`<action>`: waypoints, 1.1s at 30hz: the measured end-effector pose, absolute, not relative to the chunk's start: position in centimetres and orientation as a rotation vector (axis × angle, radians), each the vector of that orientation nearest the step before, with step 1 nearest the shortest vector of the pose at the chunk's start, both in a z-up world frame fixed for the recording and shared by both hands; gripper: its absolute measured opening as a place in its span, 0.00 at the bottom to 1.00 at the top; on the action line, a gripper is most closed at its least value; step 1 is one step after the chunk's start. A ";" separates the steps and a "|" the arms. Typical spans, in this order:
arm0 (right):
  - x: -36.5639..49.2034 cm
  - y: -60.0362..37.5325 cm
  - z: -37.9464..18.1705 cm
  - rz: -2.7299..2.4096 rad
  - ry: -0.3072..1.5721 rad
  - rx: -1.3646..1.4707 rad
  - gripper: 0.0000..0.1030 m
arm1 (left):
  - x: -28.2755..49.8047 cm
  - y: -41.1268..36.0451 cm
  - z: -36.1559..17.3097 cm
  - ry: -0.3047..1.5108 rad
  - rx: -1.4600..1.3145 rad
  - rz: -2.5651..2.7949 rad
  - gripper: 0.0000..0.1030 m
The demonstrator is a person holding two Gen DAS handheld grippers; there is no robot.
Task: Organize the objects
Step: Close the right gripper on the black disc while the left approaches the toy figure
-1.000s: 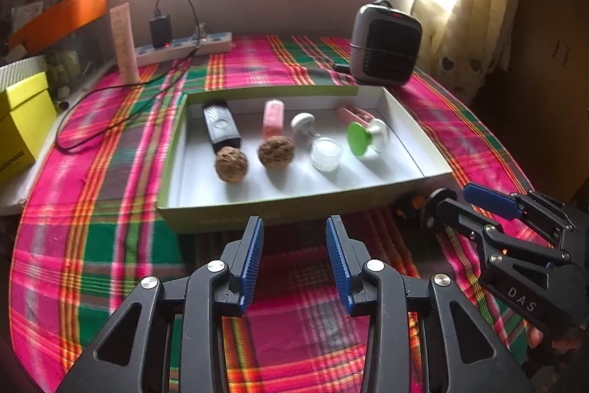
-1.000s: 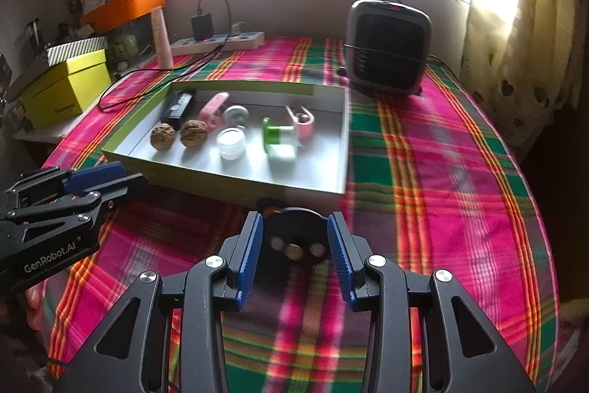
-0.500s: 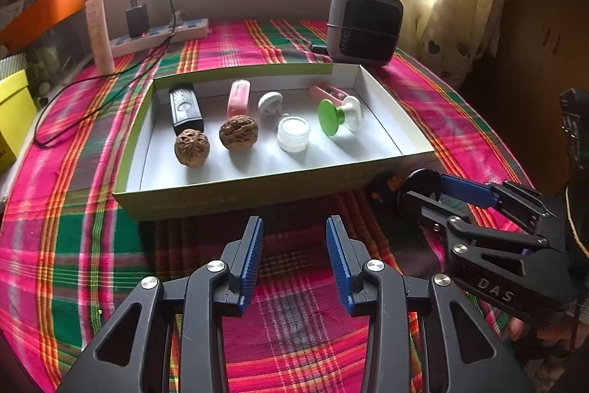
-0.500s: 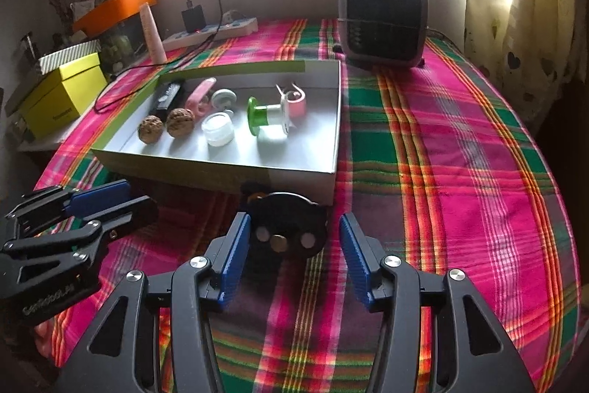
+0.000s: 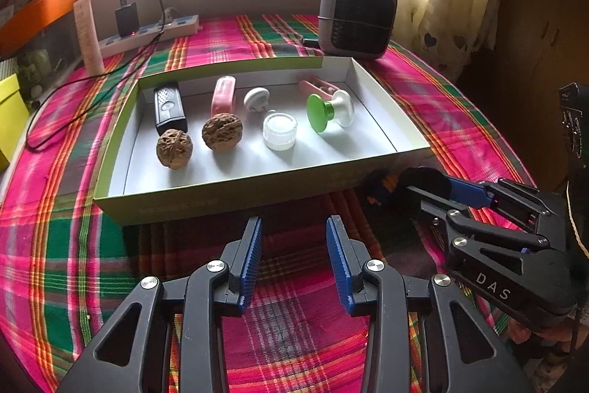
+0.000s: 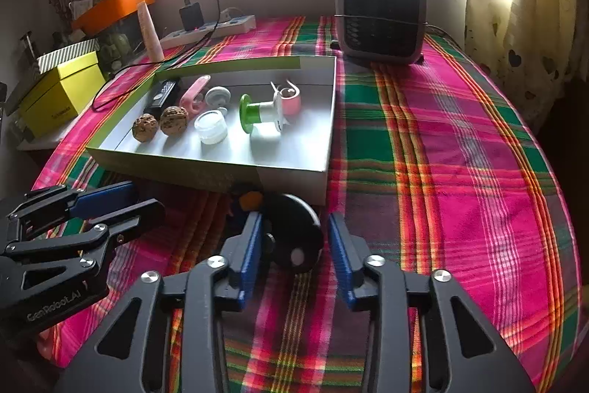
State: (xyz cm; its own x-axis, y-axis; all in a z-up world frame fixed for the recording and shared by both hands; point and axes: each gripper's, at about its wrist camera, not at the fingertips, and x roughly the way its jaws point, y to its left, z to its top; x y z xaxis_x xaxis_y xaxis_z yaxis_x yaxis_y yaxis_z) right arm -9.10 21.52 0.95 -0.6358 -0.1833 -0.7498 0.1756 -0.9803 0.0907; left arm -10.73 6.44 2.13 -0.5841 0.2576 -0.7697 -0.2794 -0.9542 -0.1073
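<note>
A pink, green and orange plaid tablecloth (image 5: 55, 245) covers the table. The shallow box (image 5: 228, 197) is olive green outside, white inside. In it lie two brown walnuts (image 5: 175, 148), a black remote (image 5: 169, 107), a pink clip (image 5: 223, 94), and a green-capped white spool (image 5: 325, 111). The heater (image 6: 381, 19) is grey with a black grille. Both grippers are black with blue pads (image 5: 254, 255).

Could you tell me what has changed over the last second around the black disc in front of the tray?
The right gripper opened wide and is closing again around the black disc, pads not yet pressing. The left gripper stayed open and empty; the tray contents are unchanged.
</note>
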 end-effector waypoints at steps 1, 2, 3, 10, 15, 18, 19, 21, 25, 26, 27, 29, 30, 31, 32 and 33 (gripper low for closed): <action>-9.1 21.6 1.0 -2.678 -0.016 1.226 0.31 | -10.8 6.6 2.1 0.038 -1.236 2.552 0.33; -9.0 21.7 1.0 -2.680 -0.017 1.224 0.31 | -10.8 6.7 2.1 0.038 -1.236 2.550 0.33; -8.9 21.8 1.0 -2.679 -0.016 1.222 0.31 | -10.8 6.8 2.1 0.040 -1.238 2.547 0.33; -8.4 22.8 1.1 -2.692 -0.052 1.219 0.31 | -11.1 8.1 2.2 0.046 -1.217 2.508 0.33; -8.2 23.6 1.2 -2.705 -0.061 1.223 0.31 | -11.7 9.2 2.1 0.042 -1.206 2.465 0.38; -8.0 24.0 1.1 -2.710 -0.068 1.227 0.31 | -11.9 10.3 1.9 0.053 -1.208 2.444 0.38; -8.0 24.2 1.1 -2.713 -0.071 1.229 0.31 | -11.9 10.5 1.8 0.056 -1.208 2.437 0.38; -7.8 24.5 1.1 -2.721 -0.076 1.229 0.31 | -12.1 11.2 1.5 0.061 -1.221 2.420 0.38; -7.6 25.2 1.2 -2.733 -0.082 1.234 0.31 | -12.3 12.2 1.3 0.075 -1.223 2.408 0.38; -7.6 25.3 1.2 -2.735 -0.085 1.234 0.31 | -12.4 12.4 1.3 0.076 -1.223 2.407 0.38; -7.6 25.4 1.2 -2.737 -0.086 1.234 0.31 | -12.5 12.7 1.2 0.084 -1.225 2.413 0.38; -7.5 25.6 1.2 -2.738 -0.093 1.234 0.31 | -12.6 13.0 1.1 0.096 -1.230 2.421 0.38; -7.5 25.7 1.2 -2.737 -0.094 1.235 0.31 | -12.6 13.1 1.1 0.095 -1.227 2.425 0.38; -7.5 25.7 1.2 -2.737 -0.095 1.235 0.31 | -12.6 13.1 1.0 0.098 -1.226 2.425 0.38; -7.5 25.7 1.2 -2.736 -0.095 1.235 0.31 | -12.6 13.2 1.0 0.102 -1.225 2.429 0.38; -7.5 25.7 1.2 -2.735 -0.094 1.234 0.31 | -12.6 13.1 1.0 0.102 -1.226 2.431 0.38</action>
